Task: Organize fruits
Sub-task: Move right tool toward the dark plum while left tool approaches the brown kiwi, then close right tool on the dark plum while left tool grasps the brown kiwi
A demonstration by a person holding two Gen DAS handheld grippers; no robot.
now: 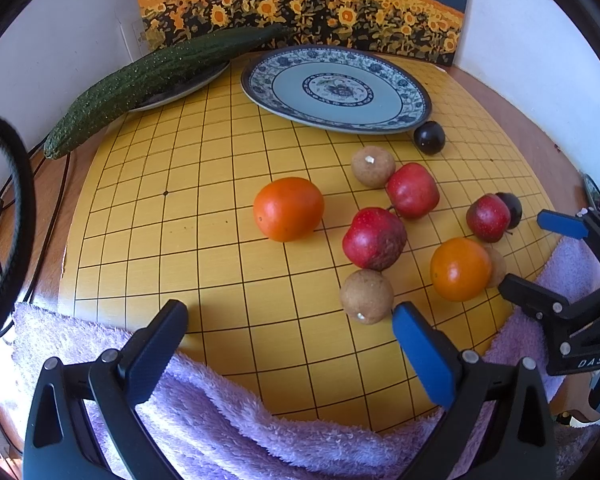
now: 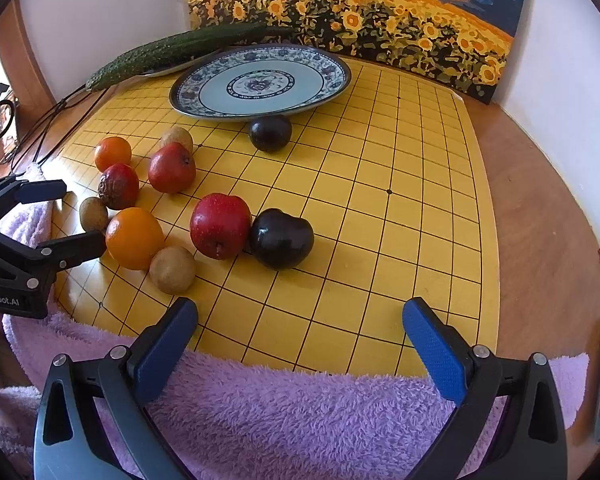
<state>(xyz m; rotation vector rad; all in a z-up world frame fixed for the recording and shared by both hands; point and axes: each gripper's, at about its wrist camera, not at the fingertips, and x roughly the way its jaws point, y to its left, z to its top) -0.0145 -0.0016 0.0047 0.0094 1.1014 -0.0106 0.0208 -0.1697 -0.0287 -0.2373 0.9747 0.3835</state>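
Observation:
Several fruits lie loose on a yellow grid board (image 1: pixel 204 240): two orange fruits (image 1: pixel 288 208), three red apples (image 1: pixel 375 238), brown round fruits (image 1: pixel 367 296) and two dark plums (image 2: pixel 281 238). A blue-patterned plate (image 1: pixel 336 88) stands behind them, bare; one plum (image 1: pixel 429 137) touches its rim. The plate also shows in the right wrist view (image 2: pixel 260 82). My left gripper (image 1: pixel 290 320) is open and empty above the board's near edge. My right gripper (image 2: pixel 300 316) is open and empty, near the right side of the fruit cluster.
A long green cucumber (image 1: pixel 152 80) rests on a second plate at the back left. A sunflower painting (image 1: pixel 300 4) leans on the back wall. A purple towel (image 2: pixel 300 412) lies under the board's near edge. Black cables (image 1: pixel 4 216) hang at the left.

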